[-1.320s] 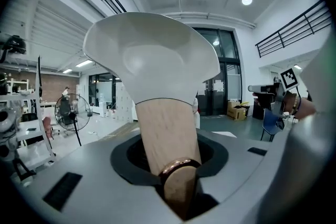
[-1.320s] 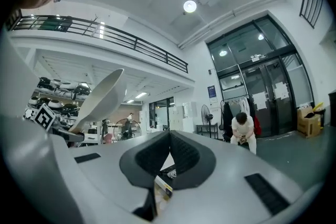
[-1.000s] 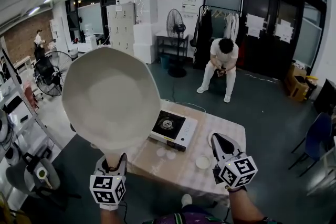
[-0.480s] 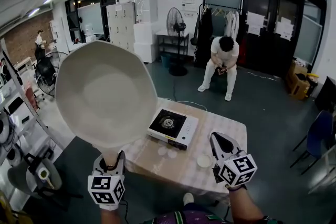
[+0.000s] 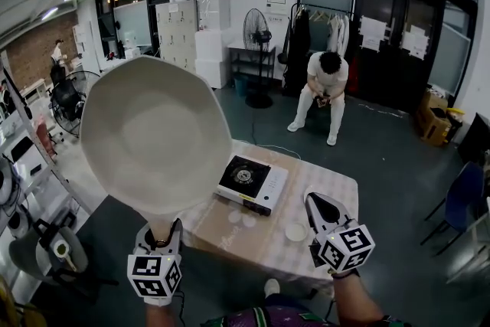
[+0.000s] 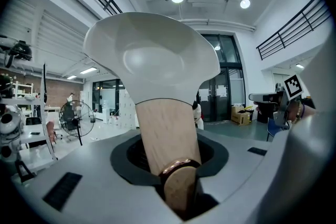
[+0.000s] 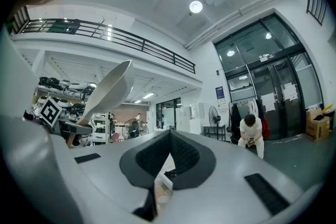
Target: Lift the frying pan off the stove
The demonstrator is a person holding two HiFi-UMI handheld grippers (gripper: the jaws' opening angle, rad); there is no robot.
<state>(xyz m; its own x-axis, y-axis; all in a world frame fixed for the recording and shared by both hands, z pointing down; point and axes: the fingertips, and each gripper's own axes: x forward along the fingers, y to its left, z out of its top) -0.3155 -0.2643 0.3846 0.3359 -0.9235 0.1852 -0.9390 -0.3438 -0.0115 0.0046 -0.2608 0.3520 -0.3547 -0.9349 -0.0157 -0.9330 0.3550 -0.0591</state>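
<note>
The cream frying pan (image 5: 153, 138) hangs high in the air, tilted, left of and above the table. My left gripper (image 5: 159, 233) is shut on its wooden handle (image 5: 160, 227). In the left gripper view the handle (image 6: 168, 134) runs up between the jaws to the pan's underside (image 6: 152, 60). The white portable stove (image 5: 253, 181) stands bare on the checked table (image 5: 325, 199), its black burner uncovered. My right gripper (image 5: 316, 203) hovers over the table's near right side, shut and empty. The right gripper view shows the pan (image 7: 107, 92) edge-on at the left.
A white round lid or dish (image 5: 295, 232) and two pale discs (image 5: 242, 223) lie on the table in front of the stove. A person (image 5: 325, 92) sits on a chair beyond the table. Fans (image 5: 256, 34) and shelving (image 5: 23, 165) stand at the back and left.
The pan has drifted a little left and higher in my left gripper during the first half second, then held steady. My right gripper has stayed in place.
</note>
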